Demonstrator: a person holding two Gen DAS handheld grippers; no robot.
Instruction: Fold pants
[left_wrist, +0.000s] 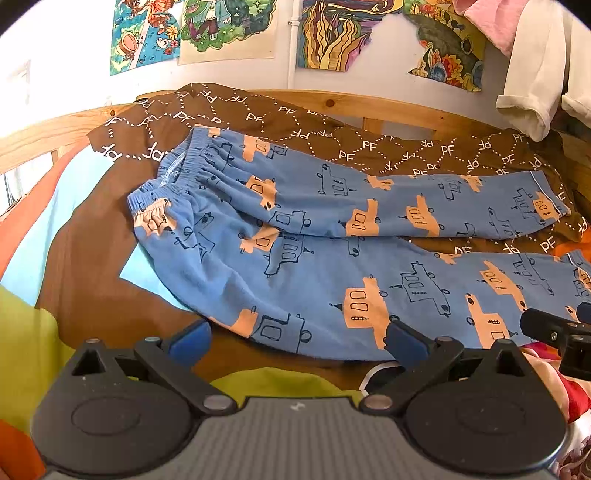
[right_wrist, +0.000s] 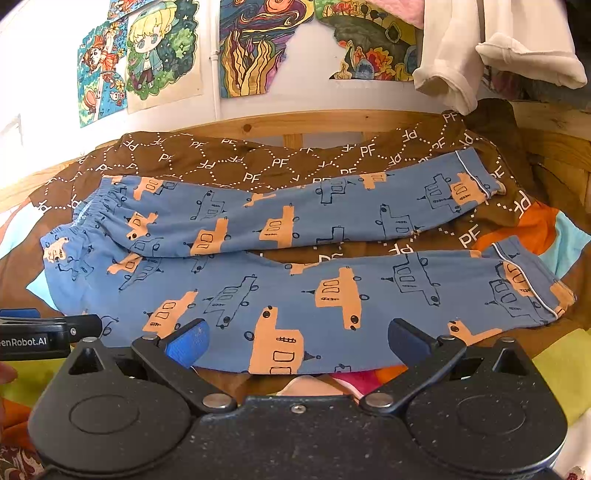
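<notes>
1. Pants (left_wrist: 314, 236) are laid out flat on the brown blanket (left_wrist: 369, 144) on the bed, waistband (left_wrist: 173, 184) on the left, both legs running off to the right. Nothing looks folded yet, so I'd say we're right at the start.
2. Legs are still apart with a strip of blanket showing between them. The far leg (right_wrist: 295, 206) and the near leg (right_wrist: 332, 295) only meet up near the crotch.
3. Left gripper (left_wrist: 299, 339) is spread wide and empty, hovering over the near edge of the near leg toward the waist end.
4. Right gripper (right_wrist: 299, 343) is the same deal: wide open, holding nothing, hanging over the near edge further down the leg. Can't tell if either one actually touches the fabric.
5. What's left, by my guess: pretty much all of it. Bring one leg over onto the other, then fold the length from the cuffs (right_wrist: 532, 291) toward the waistband.
</notes>
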